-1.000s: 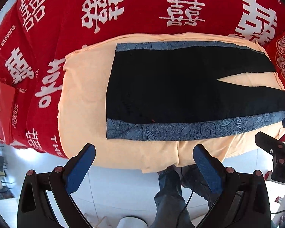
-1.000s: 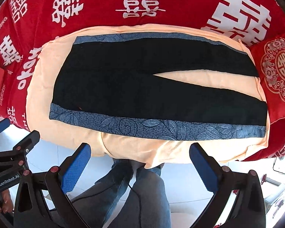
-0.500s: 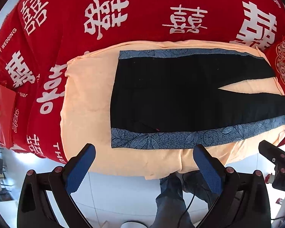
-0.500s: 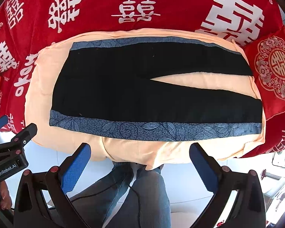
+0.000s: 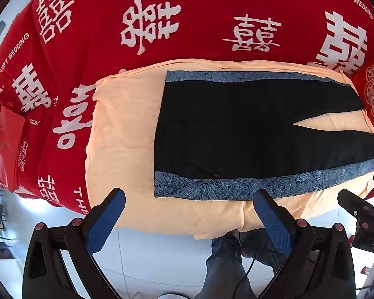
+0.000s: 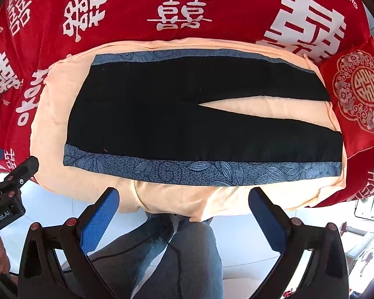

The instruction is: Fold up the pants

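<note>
Left wrist view, black pants [image 5: 249, 129] with blue leaf-patterned side bands spread flat on a peach cloth [image 5: 122, 134] over a red bedspread [image 5: 187, 12], left hand-held gripper [image 5: 187, 221] jaws wide apart and empty near the cloth's front edge, right hand-held gripper [image 6: 184, 216] likewise wide and empty.

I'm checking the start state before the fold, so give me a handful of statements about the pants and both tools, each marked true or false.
1. The pants lie spread flat on a peach cloth. True.
2. The left tool is shut on the waistband. False: its fingers stand wide apart, short of the pants.
3. The two legs point toward the round-patterned red cushion. True.
4. The pants are already folded in half. False: both legs lie side by side with a gap between them.
5. The right tool is open and holds nothing. True.
</note>
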Available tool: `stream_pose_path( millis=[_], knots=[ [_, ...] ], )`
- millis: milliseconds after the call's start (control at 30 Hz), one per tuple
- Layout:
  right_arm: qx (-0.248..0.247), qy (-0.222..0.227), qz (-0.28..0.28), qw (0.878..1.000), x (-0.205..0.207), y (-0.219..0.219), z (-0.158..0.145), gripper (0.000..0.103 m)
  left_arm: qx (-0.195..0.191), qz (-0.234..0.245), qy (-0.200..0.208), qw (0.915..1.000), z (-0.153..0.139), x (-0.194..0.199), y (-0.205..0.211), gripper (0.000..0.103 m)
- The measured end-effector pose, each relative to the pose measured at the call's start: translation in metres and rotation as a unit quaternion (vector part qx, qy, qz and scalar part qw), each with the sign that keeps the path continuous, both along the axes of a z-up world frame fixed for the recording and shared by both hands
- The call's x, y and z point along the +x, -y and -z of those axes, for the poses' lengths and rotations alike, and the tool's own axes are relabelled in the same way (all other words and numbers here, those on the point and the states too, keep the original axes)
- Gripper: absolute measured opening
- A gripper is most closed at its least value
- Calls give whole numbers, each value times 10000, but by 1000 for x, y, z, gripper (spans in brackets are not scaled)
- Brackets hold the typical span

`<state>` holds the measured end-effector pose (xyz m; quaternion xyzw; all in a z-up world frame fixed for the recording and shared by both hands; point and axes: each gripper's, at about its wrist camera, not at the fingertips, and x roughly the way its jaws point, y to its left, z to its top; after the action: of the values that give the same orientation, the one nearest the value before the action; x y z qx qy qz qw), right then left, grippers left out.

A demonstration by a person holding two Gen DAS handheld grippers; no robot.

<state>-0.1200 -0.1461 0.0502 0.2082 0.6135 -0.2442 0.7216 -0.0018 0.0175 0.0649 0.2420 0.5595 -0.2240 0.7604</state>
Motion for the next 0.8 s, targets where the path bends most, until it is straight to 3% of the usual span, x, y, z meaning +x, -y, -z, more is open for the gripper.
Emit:
stream_pose_path(
  millis=[800],
  knots=[
    [-76,-90,6,9999,0,-2,0,103,18,-34,-102,9999,5,-1,-3,103]
  ],
)
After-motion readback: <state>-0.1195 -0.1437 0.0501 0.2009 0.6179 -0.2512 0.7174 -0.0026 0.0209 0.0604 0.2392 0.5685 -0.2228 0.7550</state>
